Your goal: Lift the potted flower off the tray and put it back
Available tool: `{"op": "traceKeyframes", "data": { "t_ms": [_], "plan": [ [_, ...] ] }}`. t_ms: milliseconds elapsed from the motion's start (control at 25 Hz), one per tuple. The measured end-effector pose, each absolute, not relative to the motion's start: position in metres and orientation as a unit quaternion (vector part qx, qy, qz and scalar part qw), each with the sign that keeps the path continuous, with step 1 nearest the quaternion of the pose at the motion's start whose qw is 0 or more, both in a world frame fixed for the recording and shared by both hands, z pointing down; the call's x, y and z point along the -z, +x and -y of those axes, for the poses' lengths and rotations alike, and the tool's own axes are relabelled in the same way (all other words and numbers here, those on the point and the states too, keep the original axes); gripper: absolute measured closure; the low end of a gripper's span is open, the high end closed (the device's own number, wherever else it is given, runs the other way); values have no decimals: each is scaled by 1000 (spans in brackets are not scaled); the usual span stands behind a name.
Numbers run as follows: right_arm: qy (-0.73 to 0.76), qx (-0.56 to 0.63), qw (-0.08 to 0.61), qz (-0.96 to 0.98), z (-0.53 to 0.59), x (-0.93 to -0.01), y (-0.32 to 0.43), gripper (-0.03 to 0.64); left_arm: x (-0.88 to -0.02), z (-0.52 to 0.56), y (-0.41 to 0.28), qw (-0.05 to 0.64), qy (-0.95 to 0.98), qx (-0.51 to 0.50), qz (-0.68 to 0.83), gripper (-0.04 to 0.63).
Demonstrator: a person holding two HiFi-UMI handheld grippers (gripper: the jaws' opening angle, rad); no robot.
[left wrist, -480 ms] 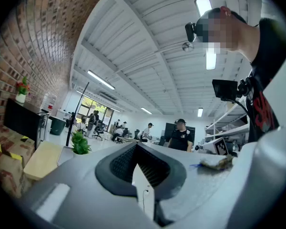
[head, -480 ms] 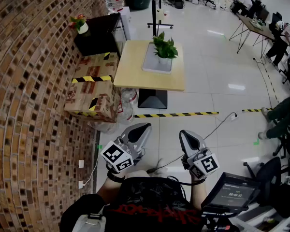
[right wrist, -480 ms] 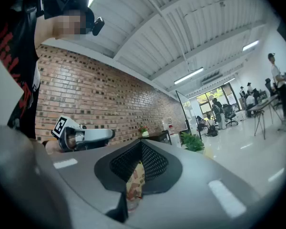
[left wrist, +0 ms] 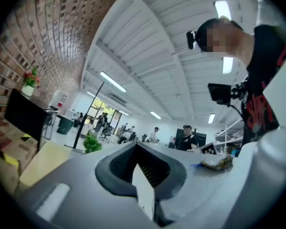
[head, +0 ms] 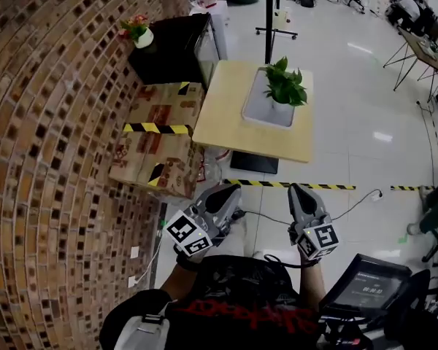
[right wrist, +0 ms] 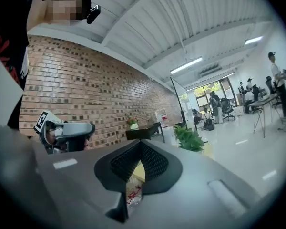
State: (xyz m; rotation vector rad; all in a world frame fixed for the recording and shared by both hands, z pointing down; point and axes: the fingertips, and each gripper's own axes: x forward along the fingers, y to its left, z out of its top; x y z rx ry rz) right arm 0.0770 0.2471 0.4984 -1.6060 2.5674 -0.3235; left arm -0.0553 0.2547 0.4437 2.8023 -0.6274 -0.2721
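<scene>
Left gripper [head: 223, 194], right gripper [head: 300, 194]: both held low, close to body, jaws pressed together, nothing between them. Judged reason: task not started, person well short of target.
Striped tape [head: 292, 185] on floor between person and table.
Potted flower [head: 283, 86] upright on grey tray [head: 257, 111], on far half of wooden table [head: 230, 119], untouched.
Left of table: 2 cardboard boxes [head: 157, 148], black cabinet [head: 171, 46], brick wall [head: 51, 159].
Beyond: glossy white floor, open office.

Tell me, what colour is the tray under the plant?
Light grey. The tray shows best in the head view.
</scene>
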Motion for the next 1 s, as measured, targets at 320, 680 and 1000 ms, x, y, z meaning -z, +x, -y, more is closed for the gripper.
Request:
{"op": "traceKeyframes", "data": {
  "t_ms": [320, 680, 1000],
  "plan": [
    [-622, 138, -49, -770, -58, -620, 98, 491, -471, -88, -40, 115, 981, 59, 143, 588],
    [-614, 267, -125, -733, 130, -785, 128, 25, -503, 35, -65, 190, 958, 0, 214, 586],
    [-671, 195, -118, -706, 282, -807, 194, 27, -512, 92, -42, 230, 932, -21, 281, 586]
  ]
}}
